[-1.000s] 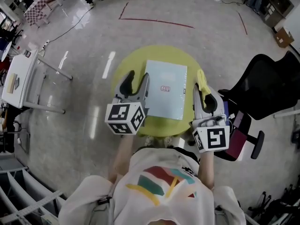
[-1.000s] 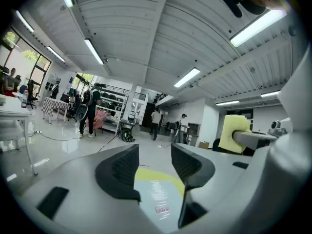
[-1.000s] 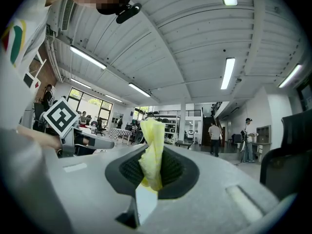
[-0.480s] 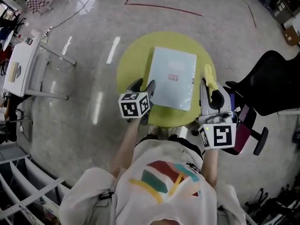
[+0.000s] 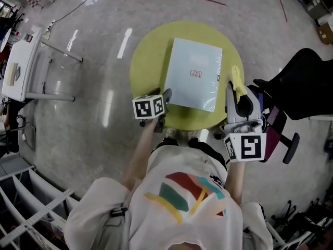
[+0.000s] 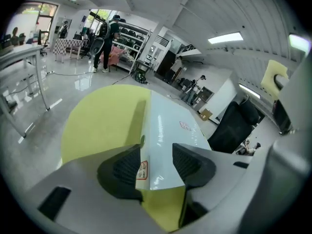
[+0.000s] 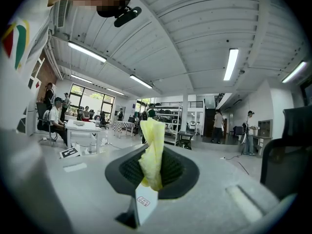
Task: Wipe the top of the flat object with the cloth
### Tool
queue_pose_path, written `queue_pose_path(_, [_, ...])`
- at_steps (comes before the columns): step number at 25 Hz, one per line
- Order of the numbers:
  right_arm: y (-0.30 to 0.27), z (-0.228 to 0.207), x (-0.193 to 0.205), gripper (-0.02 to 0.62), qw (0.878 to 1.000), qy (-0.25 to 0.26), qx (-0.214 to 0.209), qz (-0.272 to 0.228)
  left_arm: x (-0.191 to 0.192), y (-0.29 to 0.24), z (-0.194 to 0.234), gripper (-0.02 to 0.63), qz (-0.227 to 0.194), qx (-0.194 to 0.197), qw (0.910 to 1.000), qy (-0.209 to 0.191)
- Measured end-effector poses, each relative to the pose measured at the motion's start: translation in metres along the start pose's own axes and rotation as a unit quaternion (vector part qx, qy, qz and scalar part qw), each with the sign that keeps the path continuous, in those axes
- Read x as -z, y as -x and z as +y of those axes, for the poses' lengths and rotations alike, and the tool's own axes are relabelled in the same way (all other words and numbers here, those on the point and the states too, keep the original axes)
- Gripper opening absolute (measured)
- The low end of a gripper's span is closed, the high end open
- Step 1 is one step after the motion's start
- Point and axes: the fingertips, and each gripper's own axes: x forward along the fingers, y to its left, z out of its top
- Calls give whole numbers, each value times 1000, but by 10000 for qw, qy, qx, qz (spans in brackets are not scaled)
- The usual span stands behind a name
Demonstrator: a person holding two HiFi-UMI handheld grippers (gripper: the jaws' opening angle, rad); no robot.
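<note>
Desk (image 5: 21,61): white; far left on the pale floor; well apart from the table.
Table (image 5: 148,61): round, yellow-green; bears the flat object.
Left gripper (image 5: 162,99): at the table's near edge, tilted down; jaws apart, and they have just been opening; the flat object's near left corner lies between them; left pad beside its edge, right pad over its top; no clamp shows.
Flat object (image 5: 193,74): pale blue, rectangular, glossy; small red mark near its middle; lies flat on the table's right half, a little skewed.
Cloth (image 5: 237,79): yellow, bunched into a narrow strip; sticks out of the right gripper's jaws, near the flat object's right edge; white tag (image 7: 145,201) at its lower end.
Right gripper (image 5: 237,95): at the table's right rim; jaws clamped together on the cloth.
Chair (image 5: 302,82): black; far right.
</note>
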Motion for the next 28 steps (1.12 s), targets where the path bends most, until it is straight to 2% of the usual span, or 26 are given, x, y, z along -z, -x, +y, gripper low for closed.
queue_pose_path(6, [2, -2, 5, 28, 9999, 8, 49, 109, 19, -9, 5, 207, 298, 151, 9991, 262])
queue_pose_path(9, [0, -1, 9, 28, 9999, 17, 13, 163, 20, -12, 3, 184, 354, 321, 9980, 403])
queue_pose_path(16, [-6, -4, 20, 28, 9992, 108, -17, 374, 21, -13, 2, 173, 495, 274, 9980, 283])
queue_pose_path(24, [-52, -30, 34, 28, 9891, 1091, -43, 990, 21, -11, 3, 167, 535, 119, 9983, 172])
queue_pose_path(26, [-74, -41, 45, 28, 9801, 1517, -149, 1272, 22, -12, 3, 167, 529, 96, 9984, 195])
queue_pose_path(28, [-98, -53, 63, 28, 9650, 2019, -310, 1643, 22, -12, 3, 167, 532, 73, 9984, 188])
